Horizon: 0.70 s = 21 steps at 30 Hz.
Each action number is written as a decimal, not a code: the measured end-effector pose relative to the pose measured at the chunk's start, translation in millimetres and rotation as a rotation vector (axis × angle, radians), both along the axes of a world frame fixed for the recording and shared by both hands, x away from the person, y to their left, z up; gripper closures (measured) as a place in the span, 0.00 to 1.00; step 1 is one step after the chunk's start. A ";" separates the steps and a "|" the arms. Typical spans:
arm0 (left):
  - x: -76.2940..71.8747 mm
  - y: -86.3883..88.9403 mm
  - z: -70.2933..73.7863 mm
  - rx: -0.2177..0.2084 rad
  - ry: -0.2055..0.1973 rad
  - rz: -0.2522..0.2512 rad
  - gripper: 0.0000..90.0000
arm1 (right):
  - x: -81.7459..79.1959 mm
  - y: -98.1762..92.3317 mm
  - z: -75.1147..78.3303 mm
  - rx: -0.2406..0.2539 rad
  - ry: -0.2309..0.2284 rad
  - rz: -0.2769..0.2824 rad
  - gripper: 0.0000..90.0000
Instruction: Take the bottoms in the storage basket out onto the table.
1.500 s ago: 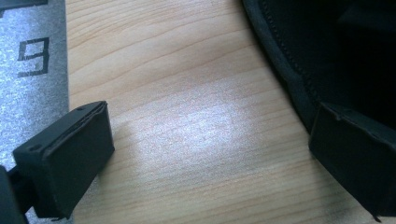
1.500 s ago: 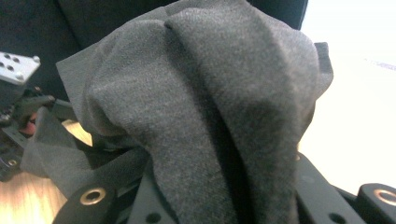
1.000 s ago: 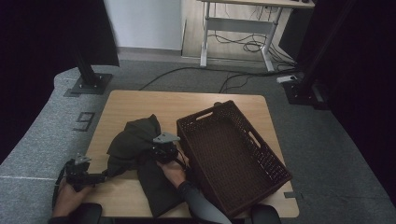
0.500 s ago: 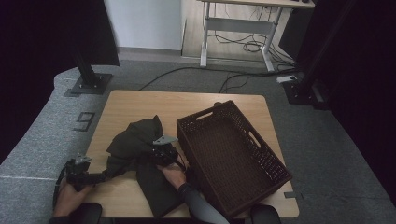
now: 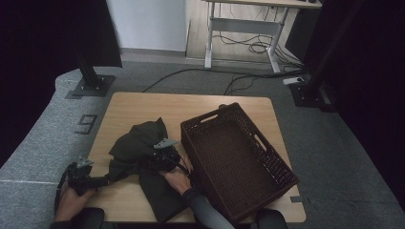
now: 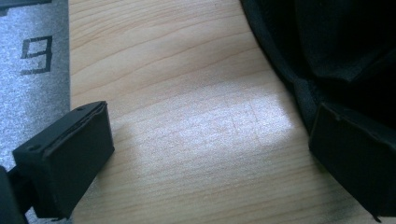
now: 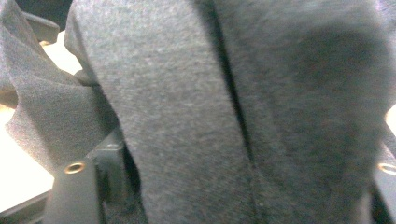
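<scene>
High view: dark garment (image 5: 143, 157) lies crumpled on the counter (image 5: 143, 107), left of the brown wicker basket (image 5: 239, 157) and touching its near corner.
Left tongs (image 5: 102, 181): at the garment's left edge – the left gripper view has the jaws wide apart over bare wood, one jaw against the cloth's hem, nothing pinched.
Right tongs (image 5: 165, 155): on top of the pile. Jaws have just been opening; in the right gripper view grey cloth (image 7: 233, 116) hangs between them, but the pads look off it, so I'd call it let go.
Handling: soft, light, floppy – it'll sag and drag, won't slip much, nothing to break.
Where to grab: I'd guess a hem or thick fold, one per side, so it lifts spread out.
</scene>
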State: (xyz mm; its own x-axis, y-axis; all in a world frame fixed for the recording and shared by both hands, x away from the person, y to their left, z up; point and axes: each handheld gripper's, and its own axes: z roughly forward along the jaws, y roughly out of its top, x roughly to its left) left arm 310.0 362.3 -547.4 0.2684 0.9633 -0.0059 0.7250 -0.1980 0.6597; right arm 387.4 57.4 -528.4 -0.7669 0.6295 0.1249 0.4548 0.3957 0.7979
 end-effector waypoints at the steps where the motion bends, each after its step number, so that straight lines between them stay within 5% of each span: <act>1: 0.0 0.0 0.0 0.000 0.000 0.000 0.00 | 0.1 0.4 0.6 -0.001 0.005 0.007 0.23; 11: 0.0 0.0 0.0 0.000 0.000 0.000 0.00 | -1.0 3.7 8.2 -0.056 0.029 0.061 0.04; 21: 0.1 -0.3 0.0 -0.001 0.000 0.004 0.00 | -5.6 1.2 26.2 -0.067 0.009 0.068 0.00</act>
State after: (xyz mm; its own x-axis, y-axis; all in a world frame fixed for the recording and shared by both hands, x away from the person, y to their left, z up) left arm 310.0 361.9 -547.5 0.2645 0.9644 -0.0064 0.7256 -0.1946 0.6601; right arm 381.8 58.5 -502.2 -0.8073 0.5831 0.0915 0.4320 0.4780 0.7648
